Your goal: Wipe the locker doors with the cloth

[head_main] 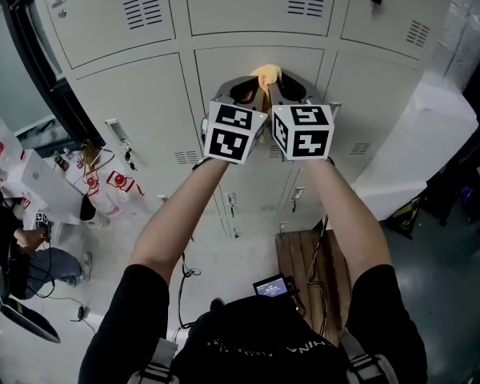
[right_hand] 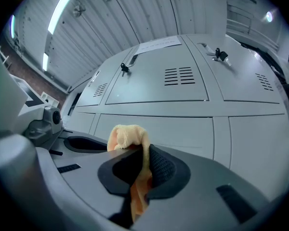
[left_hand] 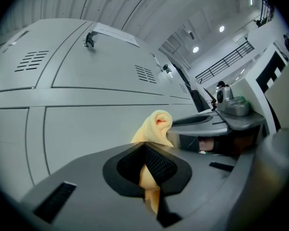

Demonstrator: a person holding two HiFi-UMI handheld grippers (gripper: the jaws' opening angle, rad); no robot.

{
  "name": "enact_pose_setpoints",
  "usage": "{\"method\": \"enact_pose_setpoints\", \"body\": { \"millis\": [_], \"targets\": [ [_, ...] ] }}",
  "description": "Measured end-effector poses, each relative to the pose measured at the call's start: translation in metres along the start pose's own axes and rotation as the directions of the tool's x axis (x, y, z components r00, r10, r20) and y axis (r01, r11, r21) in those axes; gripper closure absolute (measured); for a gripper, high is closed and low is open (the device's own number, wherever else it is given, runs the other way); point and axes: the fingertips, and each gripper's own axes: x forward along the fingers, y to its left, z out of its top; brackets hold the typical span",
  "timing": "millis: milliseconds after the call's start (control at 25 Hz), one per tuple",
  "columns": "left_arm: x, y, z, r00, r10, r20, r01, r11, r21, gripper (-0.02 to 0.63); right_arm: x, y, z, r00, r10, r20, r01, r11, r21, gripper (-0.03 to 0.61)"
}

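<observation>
- While the person's forearms [head_main: 176,214] stretch forward, the left gripper [left_hand: 147,150] has its black cross-hatched pads pinched tight on the cloth [left_hand: 157,126].
- Right gripper [right_hand: 144,160], just beside it at three o'clock, is clamped on that same cloth, textured pads squeezing a fold.
- And the cloth: soft, fuzzy, pale yellow, bunched into a rounded tuft poking past both jaw tips at twelve o'clock.
- Tuft is right up at the locker doors [head_main: 136,110]; contact I cannot tell. Smooth pale-grey metal, flat panels, slotted vents, keys [right_hand: 124,69] in the locks.
- Down at six o'clock, pale floor [head_main: 224,254] and a slatted wooden pallet [head_main: 304,262] by the locker base.
</observation>
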Motion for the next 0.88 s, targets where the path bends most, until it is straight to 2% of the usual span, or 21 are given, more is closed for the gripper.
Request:
{"method": "enact_pose_setpoints", "body": {
  "millis": [880],
  "targets": [
    [0.066, -0.088, 0.013, 0.995, -0.099, 0.02, 0.099, 0.995, 0.007, 0.594, -0.039, -0.102, -0.019, 0.996, -0.094, -0.014, 0.094, 0.996, 0.005, 0.528]
  ]
}}
